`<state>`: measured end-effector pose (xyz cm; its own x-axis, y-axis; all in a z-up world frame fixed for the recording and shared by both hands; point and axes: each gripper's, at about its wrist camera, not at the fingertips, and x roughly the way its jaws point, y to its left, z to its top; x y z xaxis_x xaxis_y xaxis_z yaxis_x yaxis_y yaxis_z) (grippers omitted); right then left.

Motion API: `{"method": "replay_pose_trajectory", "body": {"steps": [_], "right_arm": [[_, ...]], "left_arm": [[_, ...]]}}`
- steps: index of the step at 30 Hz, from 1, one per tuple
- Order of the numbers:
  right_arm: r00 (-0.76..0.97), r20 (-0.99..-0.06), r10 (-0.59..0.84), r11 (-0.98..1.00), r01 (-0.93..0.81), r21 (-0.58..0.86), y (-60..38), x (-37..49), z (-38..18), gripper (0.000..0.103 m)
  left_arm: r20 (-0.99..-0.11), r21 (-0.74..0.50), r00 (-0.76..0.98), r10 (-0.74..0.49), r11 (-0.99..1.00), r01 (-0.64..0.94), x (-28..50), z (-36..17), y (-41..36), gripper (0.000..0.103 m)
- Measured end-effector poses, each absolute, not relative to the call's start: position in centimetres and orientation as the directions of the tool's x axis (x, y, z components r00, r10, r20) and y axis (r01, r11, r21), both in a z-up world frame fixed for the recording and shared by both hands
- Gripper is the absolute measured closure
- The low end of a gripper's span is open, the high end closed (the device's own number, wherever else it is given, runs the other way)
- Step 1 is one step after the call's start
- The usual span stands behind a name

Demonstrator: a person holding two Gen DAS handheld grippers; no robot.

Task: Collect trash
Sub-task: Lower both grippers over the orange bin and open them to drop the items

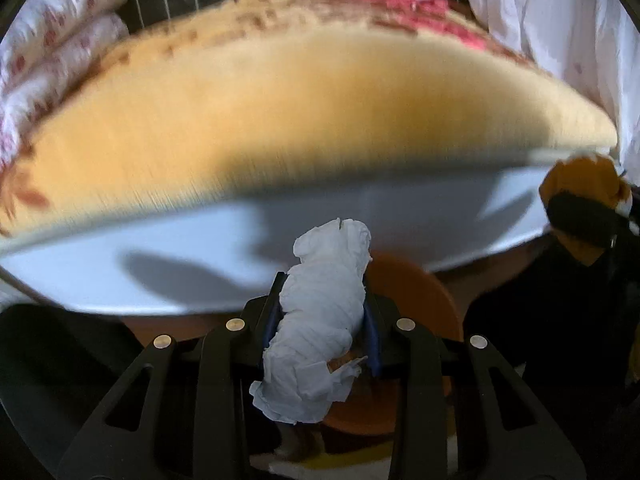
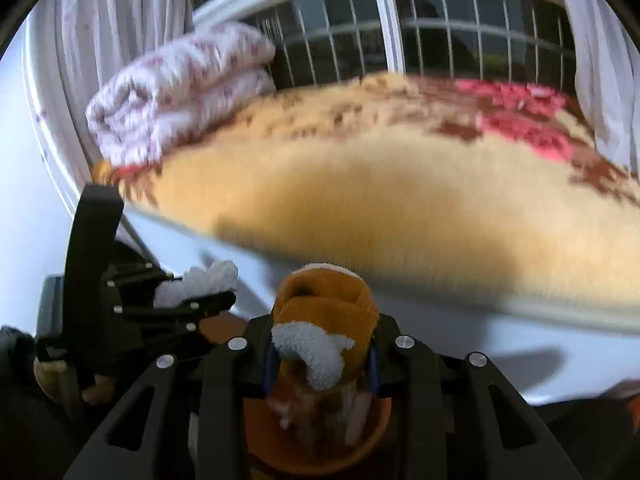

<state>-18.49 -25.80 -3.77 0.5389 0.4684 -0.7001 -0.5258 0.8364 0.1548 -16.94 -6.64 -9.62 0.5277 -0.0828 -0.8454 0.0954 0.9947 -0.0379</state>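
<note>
My left gripper (image 1: 325,320) is shut on a crumpled white tissue (image 1: 320,320) and holds it above an orange bin (image 1: 416,300). The same tissue (image 2: 200,280) and left gripper (image 2: 192,304) show at the left of the right wrist view. My right gripper (image 2: 322,356) is shut on an orange and white sock (image 2: 324,320), directly over the orange bin (image 2: 320,452), which holds some trash. The sock (image 1: 580,184) also shows at the right of the left wrist view. Both views are motion-blurred.
A bed with a yellow flowered blanket (image 2: 400,184) and a white frame (image 1: 160,264) fills the space ahead. A folded pink-and-white quilt (image 2: 172,92) lies at its far left. Barred windows (image 2: 440,32) and white curtains (image 1: 560,20) stand behind.
</note>
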Motion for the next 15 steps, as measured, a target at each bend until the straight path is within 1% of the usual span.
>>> {"method": "replay_pose_trajectory", "body": {"steps": [4,9,15], "right_arm": [[0.463,-0.775,0.43,0.839,-0.523,0.153,-24.6,-19.3,-8.1,0.07],[0.413,-0.824,0.388,0.828,-0.55,0.114,-22.7,-19.2,-11.2,0.07],[0.327,-0.877,0.351,0.838,-0.527,0.139,-21.4,-16.4,-14.2,0.069]], "left_arm": [[-0.895,-0.075,0.435,-0.096,0.995,0.066,-16.4,-12.7,-6.0,0.07],[-0.918,-0.053,0.39,-0.073,0.997,0.062,-15.5,-14.6,-5.8,0.07],[-0.94,-0.007,0.34,-0.036,0.996,0.085,-14.8,-16.6,-6.4,0.07]]}}
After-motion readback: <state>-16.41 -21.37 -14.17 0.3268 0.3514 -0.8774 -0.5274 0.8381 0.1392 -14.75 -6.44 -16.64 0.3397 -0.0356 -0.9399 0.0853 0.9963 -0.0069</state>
